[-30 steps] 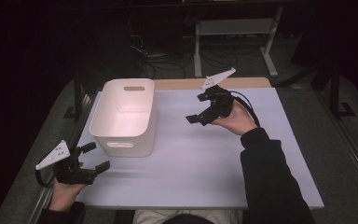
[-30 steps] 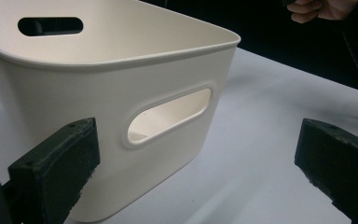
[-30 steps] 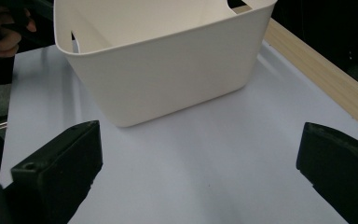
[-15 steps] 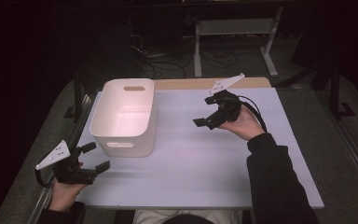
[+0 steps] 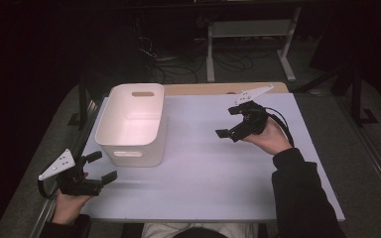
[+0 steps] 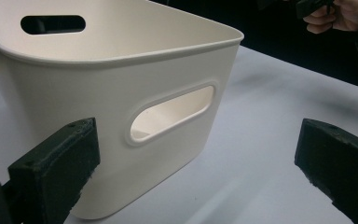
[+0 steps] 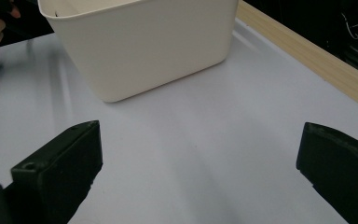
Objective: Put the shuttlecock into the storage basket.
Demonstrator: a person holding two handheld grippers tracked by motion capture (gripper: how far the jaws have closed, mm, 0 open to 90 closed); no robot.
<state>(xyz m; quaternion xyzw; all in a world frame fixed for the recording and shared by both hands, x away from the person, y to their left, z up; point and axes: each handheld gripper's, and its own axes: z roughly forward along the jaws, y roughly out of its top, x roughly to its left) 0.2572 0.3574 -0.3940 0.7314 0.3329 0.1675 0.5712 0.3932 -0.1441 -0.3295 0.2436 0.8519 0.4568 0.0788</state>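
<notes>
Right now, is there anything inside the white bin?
No, in the high view the white bin shows a bare floor with nothing in it.

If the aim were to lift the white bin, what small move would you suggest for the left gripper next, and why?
Probably ease the left gripper forward toward the bin: its jaws stand open, and in the left gripper view the handle slot lies just ahead, untouched. The bin looks empty.

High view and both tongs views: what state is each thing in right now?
White bin: upright, empty as far as visible, on the table.
Left tongs: open, holding nothing, near the bin's near end.
Right tongs: open, holding nothing, raised over the table.
</notes>
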